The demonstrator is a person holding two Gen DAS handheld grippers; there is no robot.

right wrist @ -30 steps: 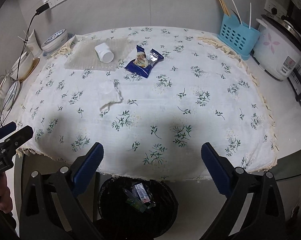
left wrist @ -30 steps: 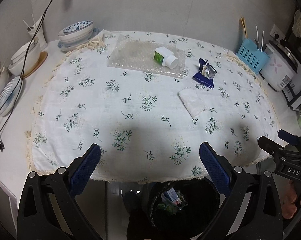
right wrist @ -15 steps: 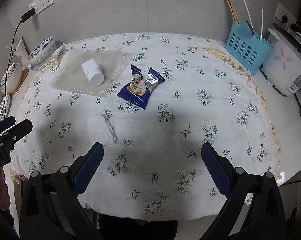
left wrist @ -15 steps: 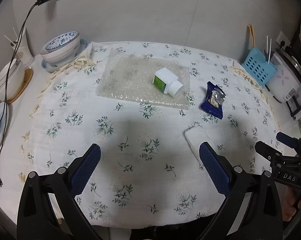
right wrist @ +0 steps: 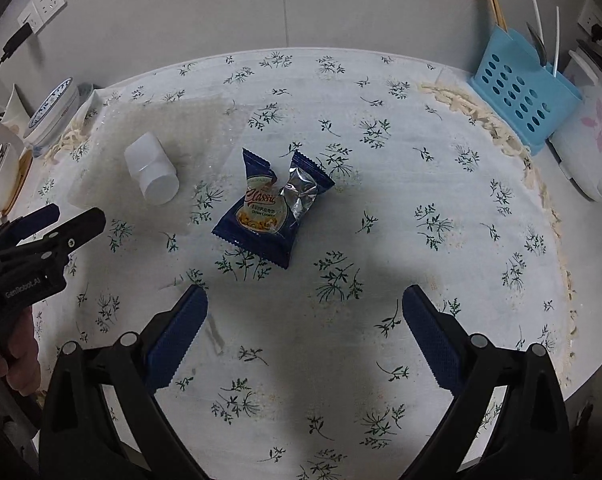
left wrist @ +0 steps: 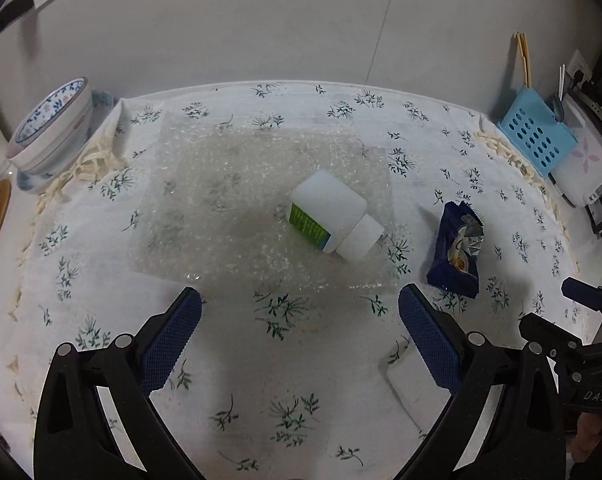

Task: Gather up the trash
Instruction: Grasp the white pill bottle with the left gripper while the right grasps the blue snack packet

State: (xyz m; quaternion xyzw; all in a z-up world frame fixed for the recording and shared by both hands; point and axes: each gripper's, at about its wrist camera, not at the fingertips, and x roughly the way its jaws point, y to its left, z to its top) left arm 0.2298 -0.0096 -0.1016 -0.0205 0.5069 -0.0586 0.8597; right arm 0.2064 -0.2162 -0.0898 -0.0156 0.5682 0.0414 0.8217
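A white pill bottle (left wrist: 333, 216) with a green label lies on its side on a clear bubble-wrap sheet (left wrist: 229, 204). My left gripper (left wrist: 299, 334) is open and empty, just short of the sheet's near edge. A torn blue snack wrapper (right wrist: 275, 208) lies on the floral tablecloth, ahead of my open, empty right gripper (right wrist: 305, 334). The wrapper (left wrist: 457, 250) also shows in the left wrist view, and the bottle (right wrist: 151, 174) in the right wrist view. A white tissue (left wrist: 405, 380) lies partly behind my left gripper's right finger.
Stacked blue-patterned bowls (left wrist: 49, 130) stand at the far left. A blue utensil holder (right wrist: 523, 102) and a white rice cooker (right wrist: 589, 148) stand at the far right. The wall lies close behind the table. The other gripper shows at each view's edge.
Both grippers have moved forward over the table towards the trash; the black bin under the near edge has dropped out of view. Both stay open.
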